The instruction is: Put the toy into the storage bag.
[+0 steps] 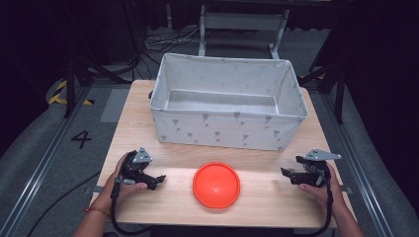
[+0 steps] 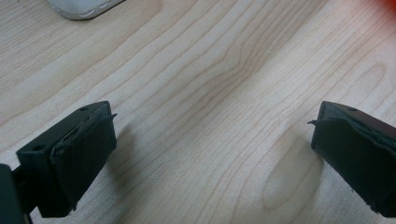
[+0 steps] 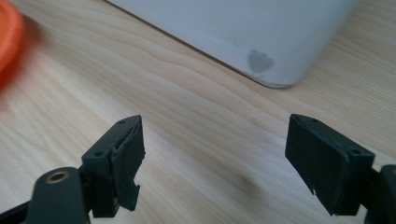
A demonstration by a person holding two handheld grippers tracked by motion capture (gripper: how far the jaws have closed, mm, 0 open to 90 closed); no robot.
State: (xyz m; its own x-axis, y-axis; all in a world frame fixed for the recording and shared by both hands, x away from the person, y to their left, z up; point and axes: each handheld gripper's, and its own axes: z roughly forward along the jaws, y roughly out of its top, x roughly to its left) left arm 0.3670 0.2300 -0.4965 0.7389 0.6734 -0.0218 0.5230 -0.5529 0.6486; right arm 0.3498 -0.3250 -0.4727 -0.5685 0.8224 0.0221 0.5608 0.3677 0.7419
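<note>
In the high view, an orange bowl [image 1: 216, 185] lies upside down on the wooden table [image 1: 262, 207], near the front edge and roughly midway between the two grippers. The left gripper [image 1: 159, 180] rests low over the table to the left of the bowl, held by the person's left hand [image 1: 121, 180], its jaws pointing toward the bowl but apart from it. The right gripper [image 1: 288, 176] sits to the right of the bowl in the person's right hand [image 1: 321, 185], its jaws also turned inward toward the bowl, with bare wood between them and the rim. Behind the bowl stands a white fabric bin [image 1: 227, 129] with small grey marks on its walls, open at the top. In the left gripper view, the two black jaws stand wide apart with nothing between them but wood grain; a sliver of the orange bowl shows at the top right corner and a corner of the bin at the top left. In the right gripper view, the jaws are likewise spread wide and grip nothing; the bowl's edge [image 3: 8, 39] shows at the upper left, blurred, and the bin's lower corner [image 3: 243, 32] lies ahead.
</note>
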